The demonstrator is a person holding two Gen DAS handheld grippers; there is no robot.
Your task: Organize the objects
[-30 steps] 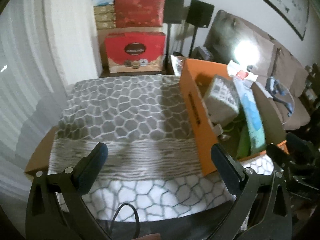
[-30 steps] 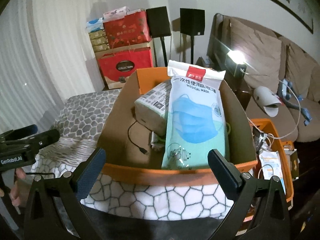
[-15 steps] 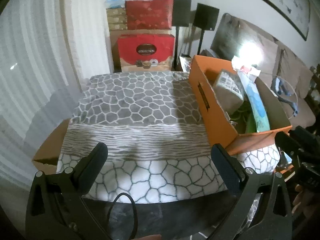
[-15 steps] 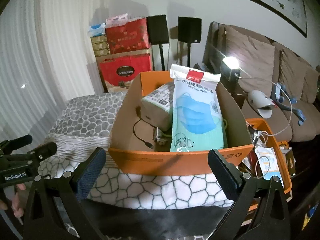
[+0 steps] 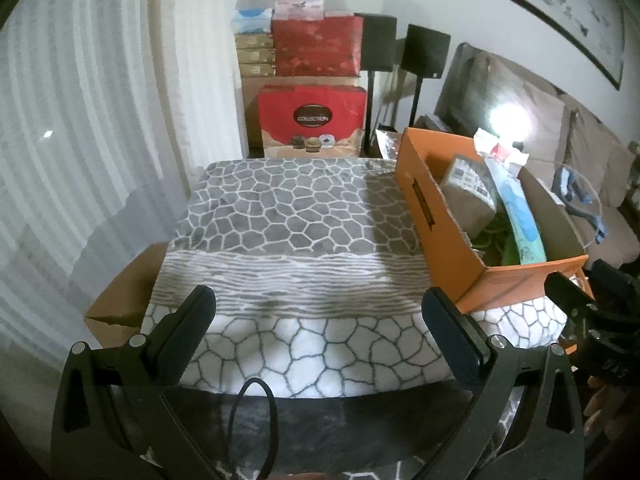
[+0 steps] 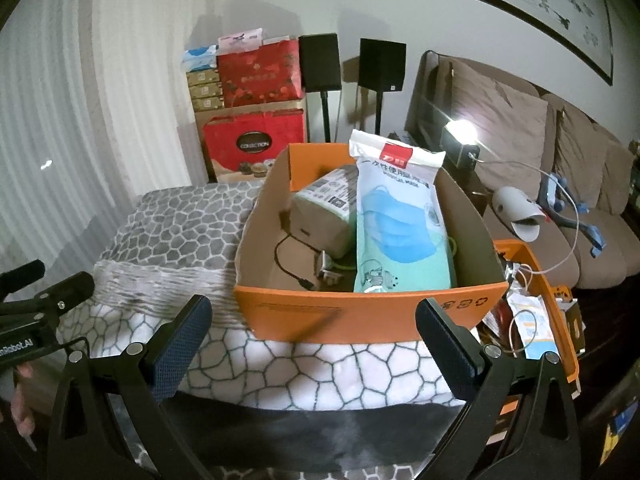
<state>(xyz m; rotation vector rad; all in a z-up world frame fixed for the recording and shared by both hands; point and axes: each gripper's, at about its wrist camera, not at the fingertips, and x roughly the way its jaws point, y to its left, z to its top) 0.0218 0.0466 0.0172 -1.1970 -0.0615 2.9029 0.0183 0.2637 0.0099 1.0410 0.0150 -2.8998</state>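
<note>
Both hand-held grippers, left (image 5: 318, 320) and right (image 6: 314, 330), have drawn back, spread and empty, from the orange cardboard box (image 6: 368, 314) on the patterned blanket (image 5: 280, 216), suggesting its mask pack (image 6: 400, 224) is stowed.

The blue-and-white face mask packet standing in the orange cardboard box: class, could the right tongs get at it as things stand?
Probably yes: the right tongs are open, the packet rises above the box rim, nothing covers it.

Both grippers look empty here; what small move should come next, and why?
Probably ease the right gripper forward toward the mask pack. Its jaws are open and empty, facing the orange box, and the pack stands tallest inside, leaning above the rim, so it seems easiest to pinch. The left gripper faces only blanket.
</note>
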